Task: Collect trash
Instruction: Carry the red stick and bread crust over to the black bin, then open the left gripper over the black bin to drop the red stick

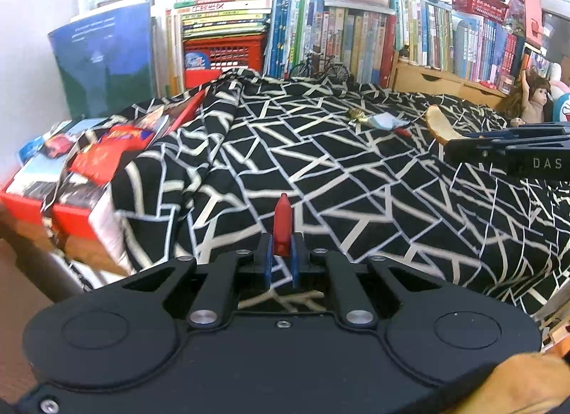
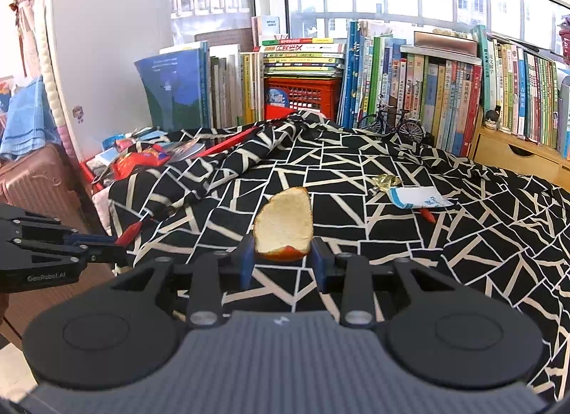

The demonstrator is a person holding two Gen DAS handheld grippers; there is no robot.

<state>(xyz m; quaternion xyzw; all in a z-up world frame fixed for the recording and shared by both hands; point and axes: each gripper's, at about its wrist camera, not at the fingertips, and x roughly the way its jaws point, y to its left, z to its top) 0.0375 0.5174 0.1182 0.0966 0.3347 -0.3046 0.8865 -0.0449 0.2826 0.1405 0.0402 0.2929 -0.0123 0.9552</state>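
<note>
A black-and-white patterned cloth (image 2: 356, 179) is spread over the bench, and a red tray (image 2: 107, 164) of wrappers at its far left is judged the dump spot. A piece of orange peel (image 2: 284, 225) is clamped upright in the right claw (image 2: 283, 264), a small red scrap (image 1: 282, 225) is pinched in the nearly closed left claw (image 1: 281, 264), and both are kept clear above the cloth. A gold wrapper (image 2: 384, 180) and a white packet (image 2: 420, 198) are left lying on the far right.

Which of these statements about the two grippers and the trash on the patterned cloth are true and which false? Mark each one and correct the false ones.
1. The left gripper is shut on a small red piece. True.
2. The right gripper is empty. False: it holds a piece of peel.
3. A gold wrapper lies on the black-and-white cloth. True.
4. A blue-and-white wrapper is inside the red crate. False: it lies on the cloth beside the gold wrapper.
</note>
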